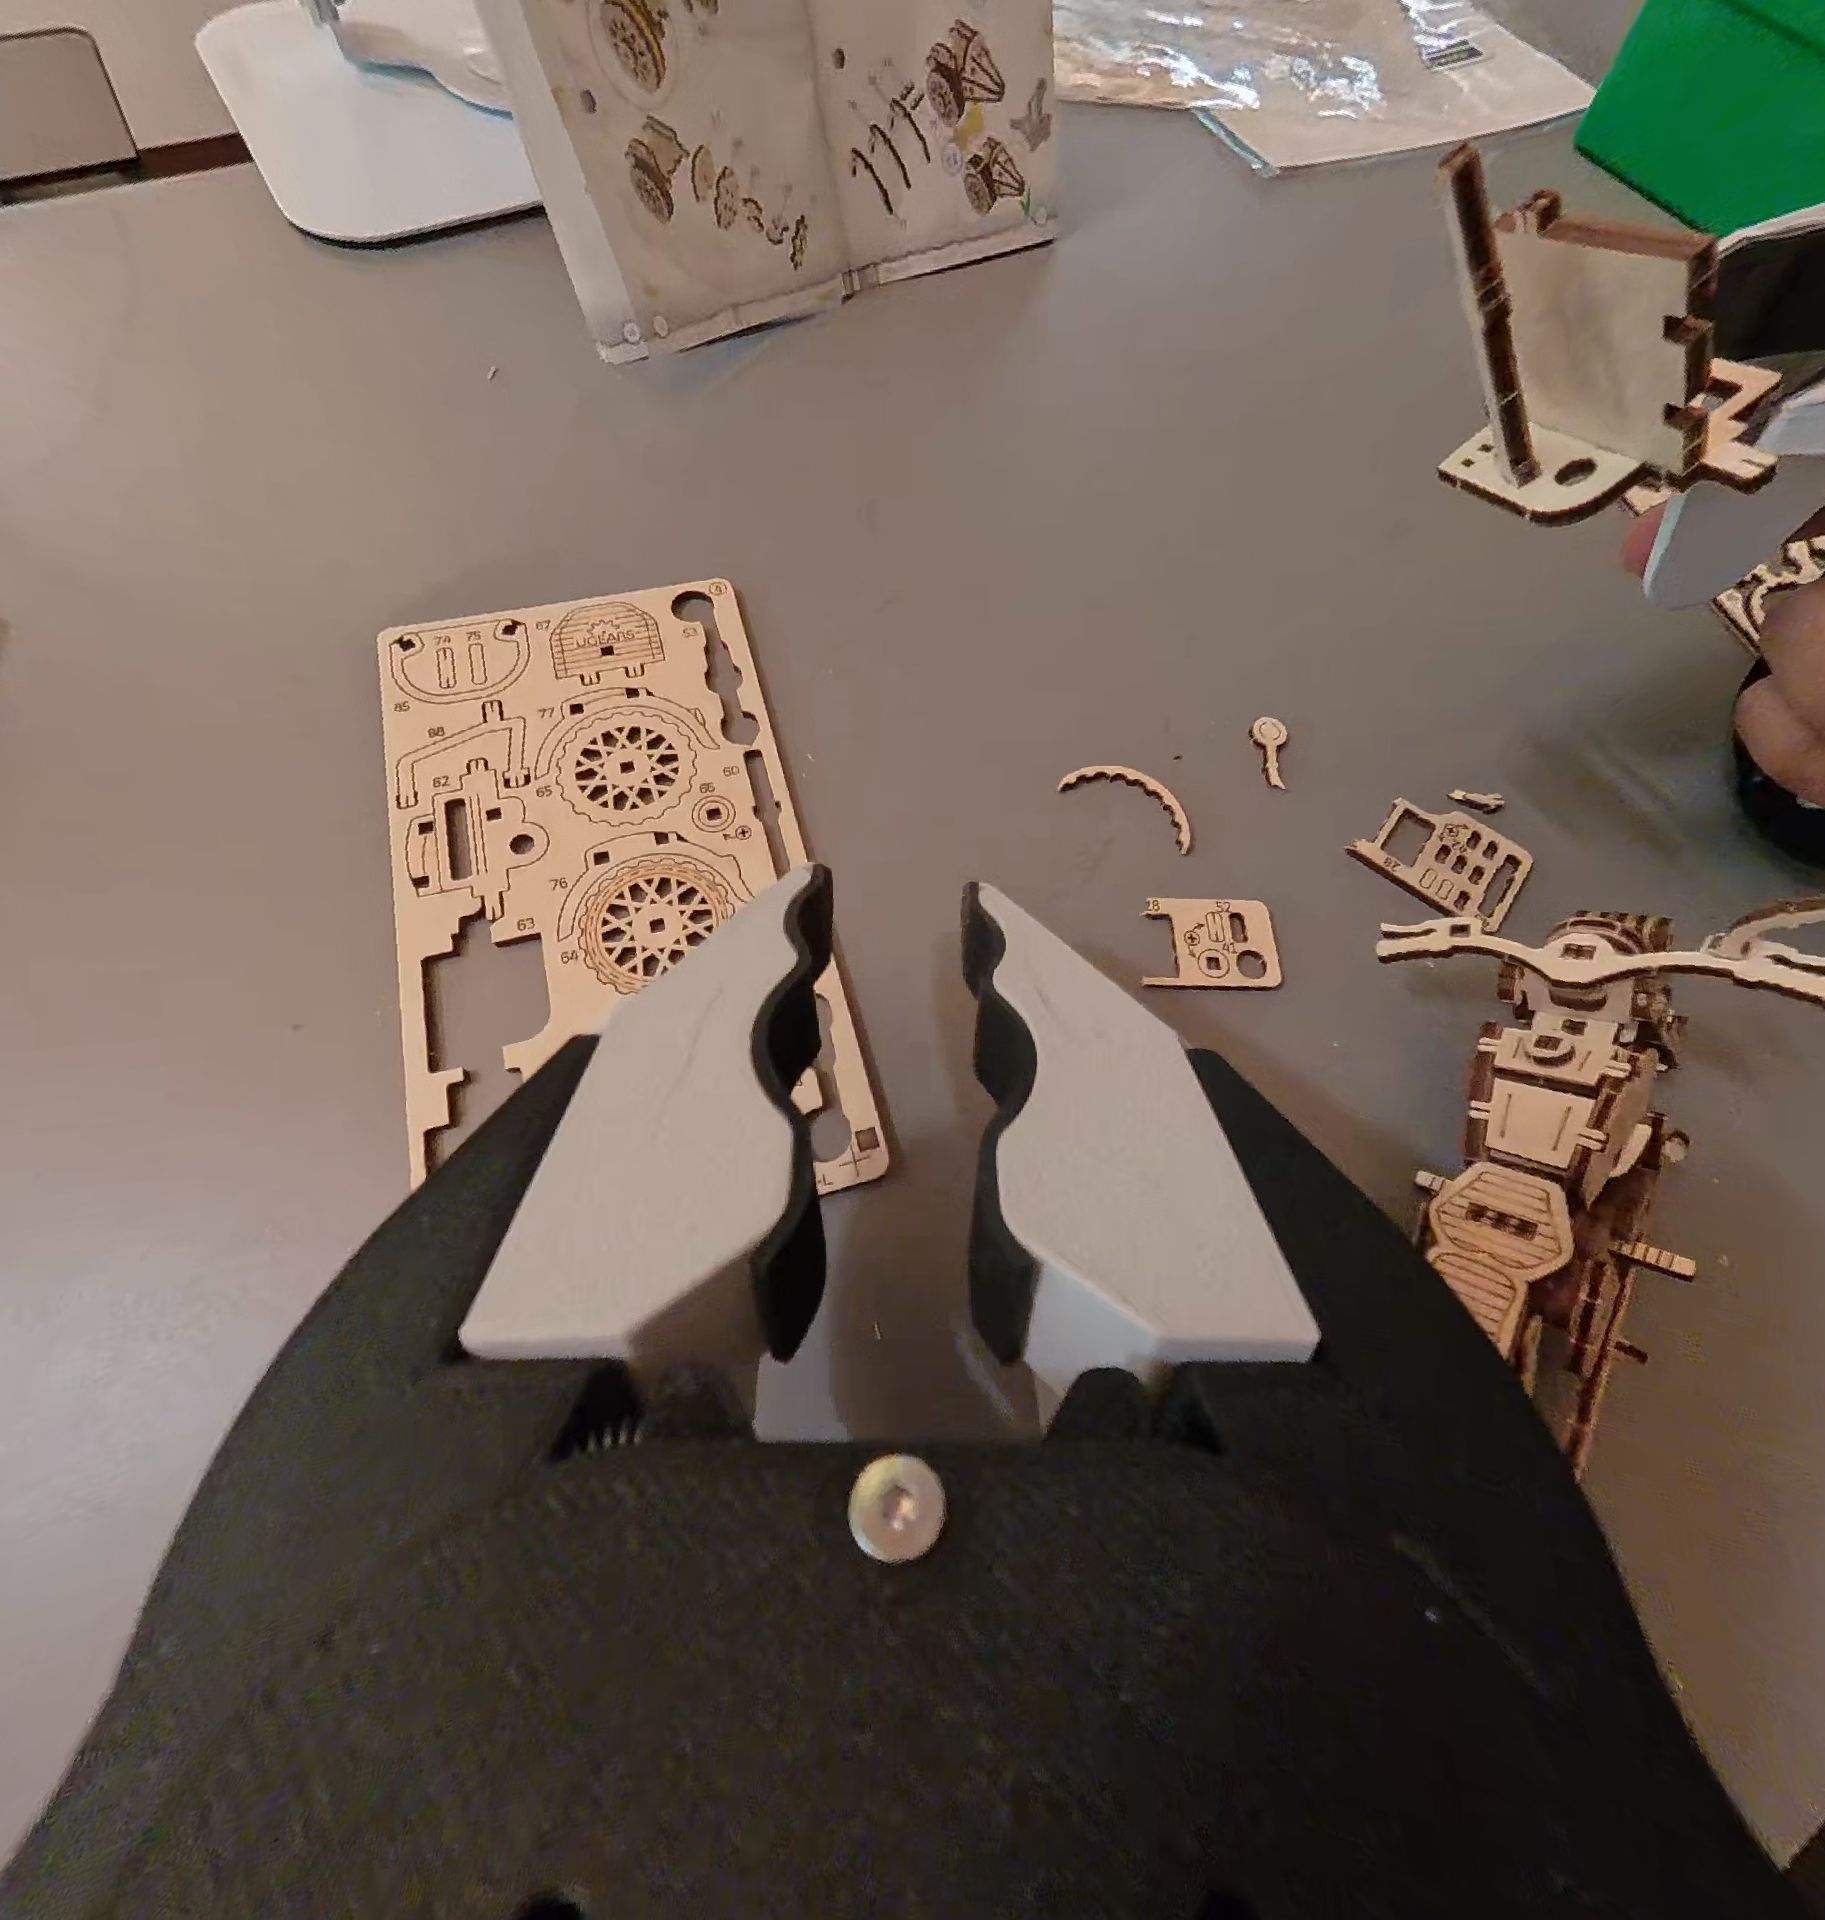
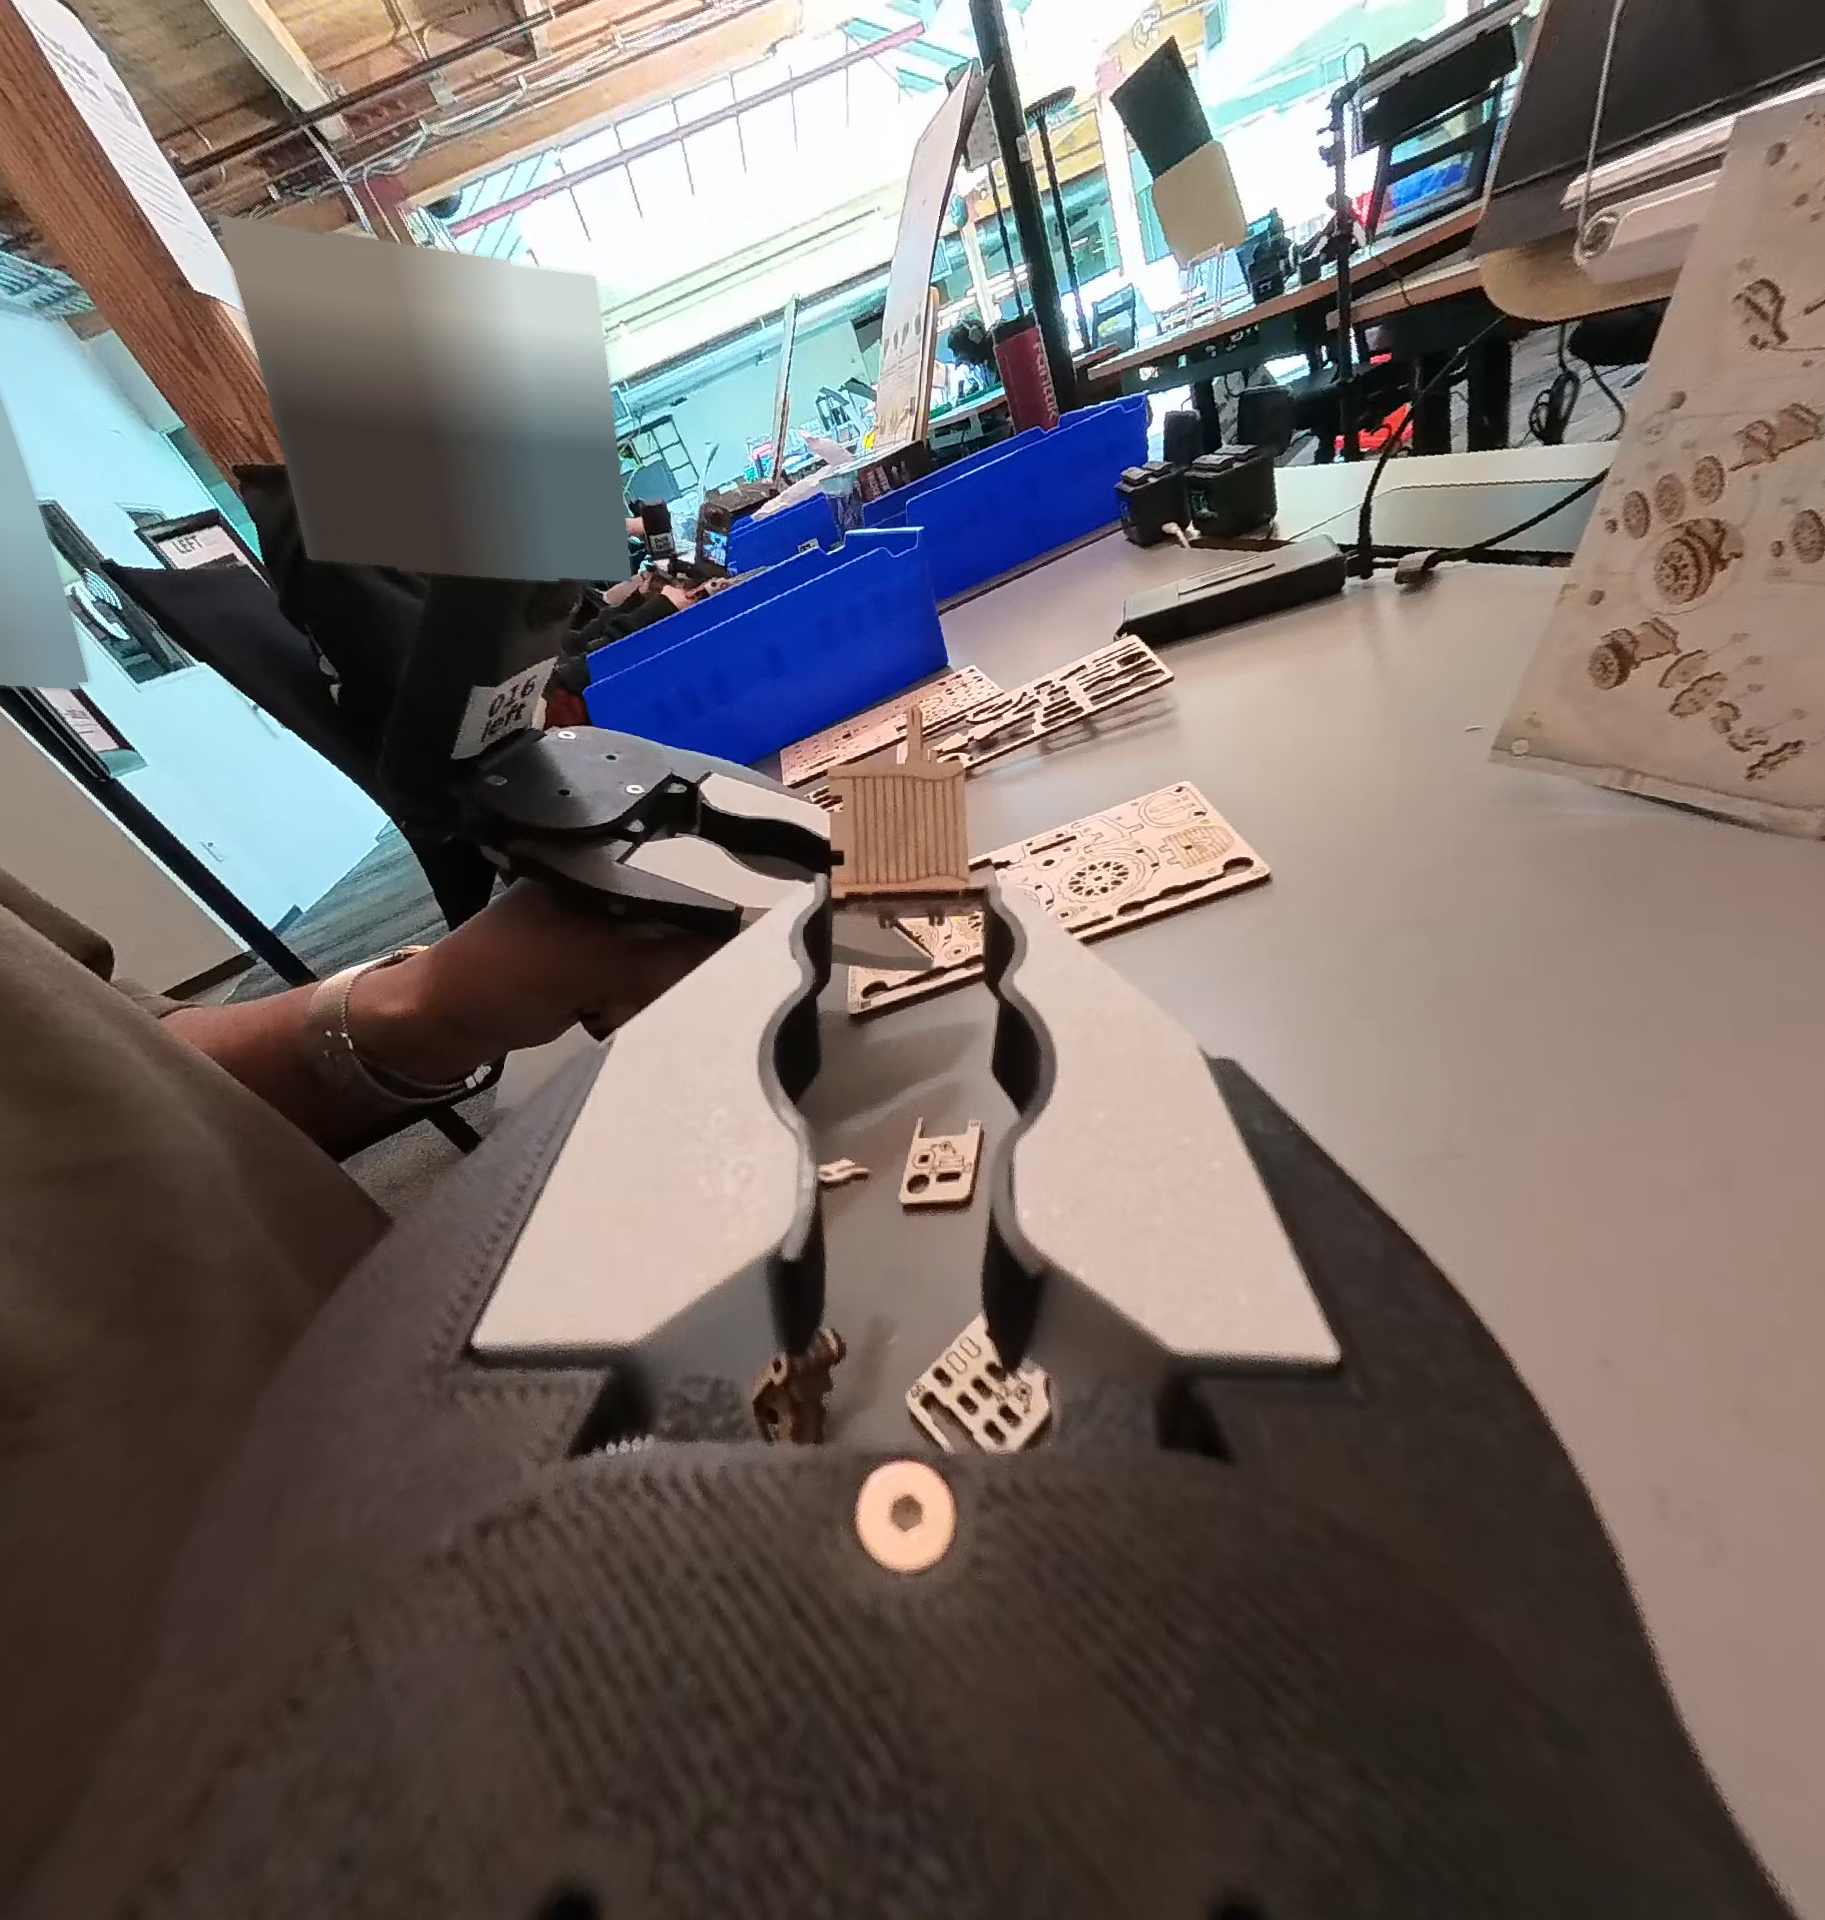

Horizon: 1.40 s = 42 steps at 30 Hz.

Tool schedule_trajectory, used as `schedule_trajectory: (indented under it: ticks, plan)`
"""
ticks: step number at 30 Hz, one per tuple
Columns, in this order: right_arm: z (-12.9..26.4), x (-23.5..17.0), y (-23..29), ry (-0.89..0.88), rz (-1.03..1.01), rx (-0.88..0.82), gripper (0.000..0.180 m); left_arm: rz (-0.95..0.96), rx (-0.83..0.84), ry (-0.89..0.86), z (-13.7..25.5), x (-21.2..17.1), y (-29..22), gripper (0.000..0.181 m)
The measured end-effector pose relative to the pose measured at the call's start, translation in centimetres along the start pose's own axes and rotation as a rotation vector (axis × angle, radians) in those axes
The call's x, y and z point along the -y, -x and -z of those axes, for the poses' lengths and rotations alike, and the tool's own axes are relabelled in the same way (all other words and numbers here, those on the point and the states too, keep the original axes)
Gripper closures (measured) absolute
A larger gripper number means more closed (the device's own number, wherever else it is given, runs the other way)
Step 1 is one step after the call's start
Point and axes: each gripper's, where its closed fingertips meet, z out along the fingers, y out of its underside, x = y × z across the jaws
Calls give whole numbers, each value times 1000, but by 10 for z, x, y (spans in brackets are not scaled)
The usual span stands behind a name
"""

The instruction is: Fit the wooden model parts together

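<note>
Held above the grey surface (image 1: 991,520) between right gripper (image 2: 908,902) tips: pale boxy wooden assembly (image 2: 895,840), dark-edged, ribbed panel, notched tabs; left gripper (image 1: 895,894) narrowly parted, empty.

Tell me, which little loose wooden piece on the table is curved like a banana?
The thin toothed arc, lying right of the big flat parts sheet. It bends and has notched teeth; the nearby square plate and slotted grid piece are flat-sided panels.
</note>
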Motion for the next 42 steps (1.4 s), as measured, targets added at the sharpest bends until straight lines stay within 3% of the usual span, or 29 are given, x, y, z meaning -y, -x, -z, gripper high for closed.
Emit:
schedule_trajectory:
  ticks: [19,28,31,35,39,42]
  plan:
    - [0,-10,-8,63,8,-32,152,-12,15,19,-4,-5,2,162]
    - [11,-7,-39,169,290,-424,151,-28,8,-2,-4,-3,2,157]
    - [16,-5,-49,175,321,-508,151,-24,-31,-22,-2,1,-3,140]
    - [17,-8,-61,196,419,-574,151,-40,69,-118,6,14,30,114]
    - [9,-18,-56,221,428,-534,151,20,139,-191,24,22,72,105]
    - [7,-27,-53,253,408,-464,151,74,145,-215,31,23,85,122]
